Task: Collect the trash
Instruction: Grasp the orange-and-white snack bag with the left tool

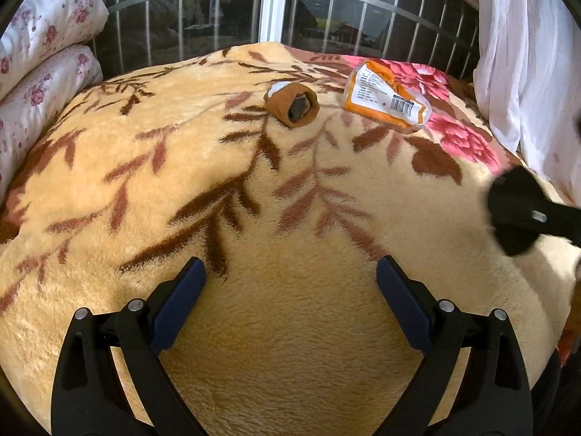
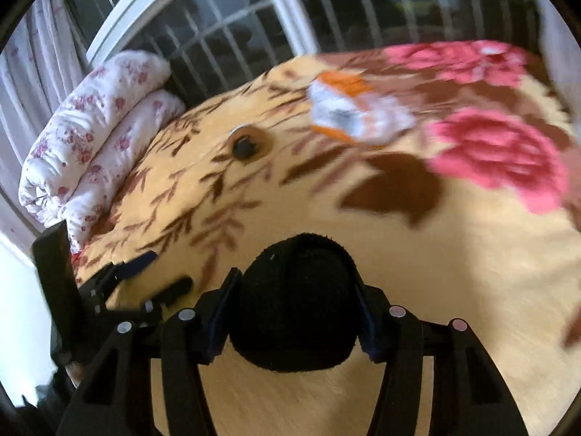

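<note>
While the right gripper point(image 2: 296, 312) clamps a black rolled fabric bundle point(image 2: 294, 301) between its pads, the left gripper point(image 1: 290, 283) stands released, with nothing between its wide-set blue pads but plush blanket point(image 1: 290, 345).

Task items: an orange-and-white snack wrapper point(image 1: 386, 96) lies well ahead of the left gripper, up and to its right; a brown rolled sock point(image 1: 294, 105) with a dark core lies just left of the wrapper, apart from it. Whether the black bundle counts as trash I cannot tell.

Step in hand, as judged: carrying the bundle clear. The hold should be kept firm and centred, since soft cloth can slip or unroll. For the wrapper, approach low and pinch an edge, avoiding the blanket pile.

Materials: the blanket is deep, fleecy, cream with brown leaf sprays and pink roses. The wrapper is glossy, crinkled film, flat-lying, with a printed label. The folded floral quilt point(image 1: 47, 54) at far left is padded cotton.
</note>
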Demonstrator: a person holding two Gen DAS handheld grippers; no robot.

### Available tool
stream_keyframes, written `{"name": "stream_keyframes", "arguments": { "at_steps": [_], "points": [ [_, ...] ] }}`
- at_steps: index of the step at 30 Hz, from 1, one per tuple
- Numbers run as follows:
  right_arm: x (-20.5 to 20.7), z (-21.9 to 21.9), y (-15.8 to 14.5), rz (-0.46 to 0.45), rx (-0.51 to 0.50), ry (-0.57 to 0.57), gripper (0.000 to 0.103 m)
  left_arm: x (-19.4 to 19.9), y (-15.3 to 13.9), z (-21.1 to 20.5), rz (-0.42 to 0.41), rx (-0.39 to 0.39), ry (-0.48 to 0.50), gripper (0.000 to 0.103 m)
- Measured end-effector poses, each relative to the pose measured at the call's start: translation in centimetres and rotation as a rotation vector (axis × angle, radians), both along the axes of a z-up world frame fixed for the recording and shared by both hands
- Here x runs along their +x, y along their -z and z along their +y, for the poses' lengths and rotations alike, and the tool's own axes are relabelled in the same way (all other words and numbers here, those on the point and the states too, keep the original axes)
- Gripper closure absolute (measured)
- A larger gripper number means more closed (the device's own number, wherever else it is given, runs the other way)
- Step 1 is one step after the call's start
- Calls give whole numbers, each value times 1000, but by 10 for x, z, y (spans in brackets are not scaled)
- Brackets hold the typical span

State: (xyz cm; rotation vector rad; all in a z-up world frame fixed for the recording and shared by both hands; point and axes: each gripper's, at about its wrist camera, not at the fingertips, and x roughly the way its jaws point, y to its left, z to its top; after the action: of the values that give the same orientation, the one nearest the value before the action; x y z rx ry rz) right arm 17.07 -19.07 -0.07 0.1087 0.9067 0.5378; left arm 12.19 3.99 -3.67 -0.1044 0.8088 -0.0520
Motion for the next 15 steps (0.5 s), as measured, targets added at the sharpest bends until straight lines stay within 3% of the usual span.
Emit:
{"name": "stream_keyframes", "arguments": {
  "at_steps": [4, 7, 9, 12, 15],
  "points": [
    [-26, -34, -8, -97, -40, 66, 47, 8, -7, -4, 52, 17, -20, 11],
    [-40, -55, -10, -162, -42, 104, 47, 18, -22, -10, 64, -74, -1, 11],
    [-43, -67, -8, -169, -8, 120, 47, 30, -36, -23, 53, -90, 22, 11],
    [-44, -90, -6, -170, 58, 156, 47, 60, -57, -65, 17, 2, 72, 11],
    [-46, -110, -6, -176, 74, 188, 46, 90, -63, -97, -2, 44, 107, 11]
  ]
}}
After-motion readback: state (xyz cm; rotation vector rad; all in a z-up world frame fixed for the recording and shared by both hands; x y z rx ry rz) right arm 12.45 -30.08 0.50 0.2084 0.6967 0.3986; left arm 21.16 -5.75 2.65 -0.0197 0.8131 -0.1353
